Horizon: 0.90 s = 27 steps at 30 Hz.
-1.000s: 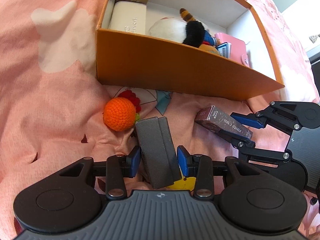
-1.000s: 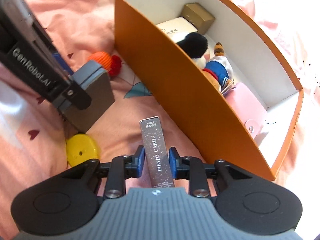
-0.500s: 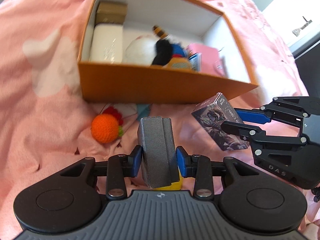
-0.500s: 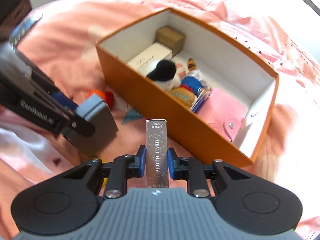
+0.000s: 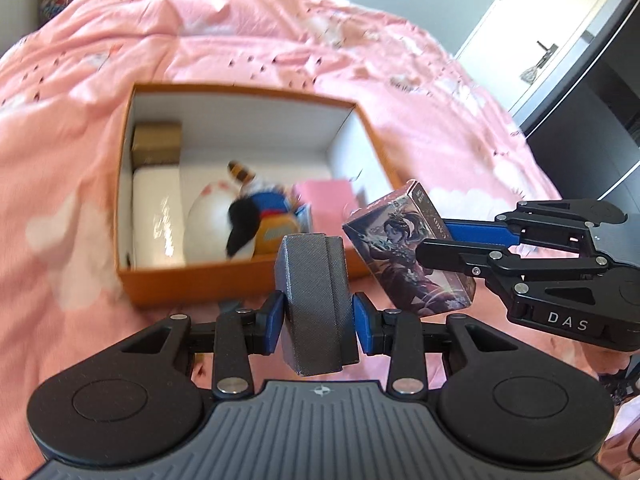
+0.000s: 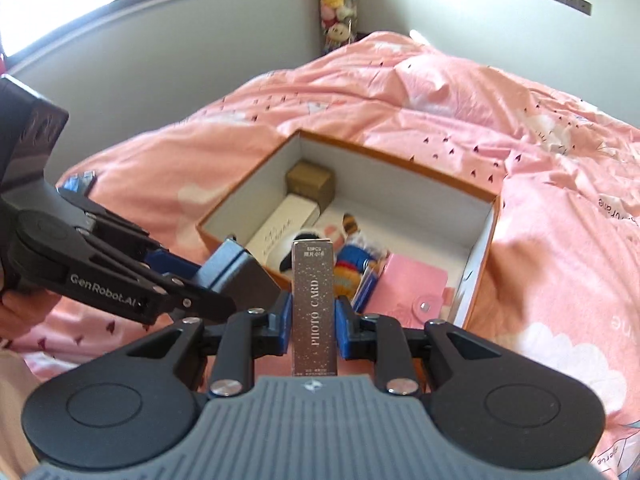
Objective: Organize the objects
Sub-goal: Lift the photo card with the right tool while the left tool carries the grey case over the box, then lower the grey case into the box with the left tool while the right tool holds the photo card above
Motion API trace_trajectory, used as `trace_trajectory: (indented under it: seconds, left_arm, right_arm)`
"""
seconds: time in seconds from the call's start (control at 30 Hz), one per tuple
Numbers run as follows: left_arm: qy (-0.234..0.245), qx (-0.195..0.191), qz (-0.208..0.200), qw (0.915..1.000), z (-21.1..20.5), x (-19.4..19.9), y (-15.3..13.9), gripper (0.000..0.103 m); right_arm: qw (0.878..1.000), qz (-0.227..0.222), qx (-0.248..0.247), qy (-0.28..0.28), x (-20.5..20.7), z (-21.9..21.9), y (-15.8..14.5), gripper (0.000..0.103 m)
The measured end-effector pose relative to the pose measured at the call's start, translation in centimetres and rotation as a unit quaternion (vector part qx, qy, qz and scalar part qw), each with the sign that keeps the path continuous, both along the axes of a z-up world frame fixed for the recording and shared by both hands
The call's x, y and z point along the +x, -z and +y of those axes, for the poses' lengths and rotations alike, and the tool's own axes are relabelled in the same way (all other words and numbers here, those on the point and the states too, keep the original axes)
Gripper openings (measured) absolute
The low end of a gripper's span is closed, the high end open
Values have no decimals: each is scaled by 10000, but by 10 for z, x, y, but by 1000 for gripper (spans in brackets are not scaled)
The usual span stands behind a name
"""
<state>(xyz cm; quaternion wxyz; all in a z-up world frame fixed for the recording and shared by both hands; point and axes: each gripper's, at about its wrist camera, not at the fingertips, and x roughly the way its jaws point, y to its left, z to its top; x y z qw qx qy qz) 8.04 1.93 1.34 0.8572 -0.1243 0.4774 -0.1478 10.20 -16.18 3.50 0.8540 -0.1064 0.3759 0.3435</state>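
Note:
My left gripper [image 5: 318, 320] is shut on a grey textured case [image 5: 314, 300], held upright above the pink bedspread, just in front of the orange box [image 5: 192, 284]. My right gripper [image 6: 313, 320] is shut on a slim "PHOTO CARD" box [image 6: 313, 300], also lifted, near the orange box's [image 6: 400, 156] front wall. The left wrist view shows the right gripper [image 5: 436, 240] clamping the card box [image 5: 404, 252] by its sides. In the right wrist view the left gripper [image 6: 208, 284] holds the grey case [image 6: 252, 280] at the left.
Inside the orange box lie a brown carton [image 5: 156, 142], a white case [image 5: 156, 204], a plush toy [image 5: 224, 224] and a pink wallet [image 5: 326, 196]; its far half is bare white floor. A hand [image 6: 24, 308] grips the left tool. Rumpled pink bedding [image 6: 540, 200] surrounds the box.
Both grippers have risen with their items and tilted up, so the box is now seen from above. The orange crochet ball and yellow disc have dropped out of view.

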Motion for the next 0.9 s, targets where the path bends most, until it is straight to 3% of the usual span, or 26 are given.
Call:
trace_trajectory:
  seconds: [0.37, 0.63, 0.9]
  left_arm:
    - [-48, -82, -503, 9987, -6, 42, -21, 41]
    - [-185, -189, -657, 9975, -3, 83, -16, 41]
    - [-104, -37, -702, 9975, -8, 124, -4, 41]
  right_arm:
    - [9969, -304, 426, 582, 34, -8, -22, 23]
    - [9925, -254, 562, 1058, 74, -9, -14, 23]
    - [9884, 62, 580, 1399, 120, -9, 5, 23]
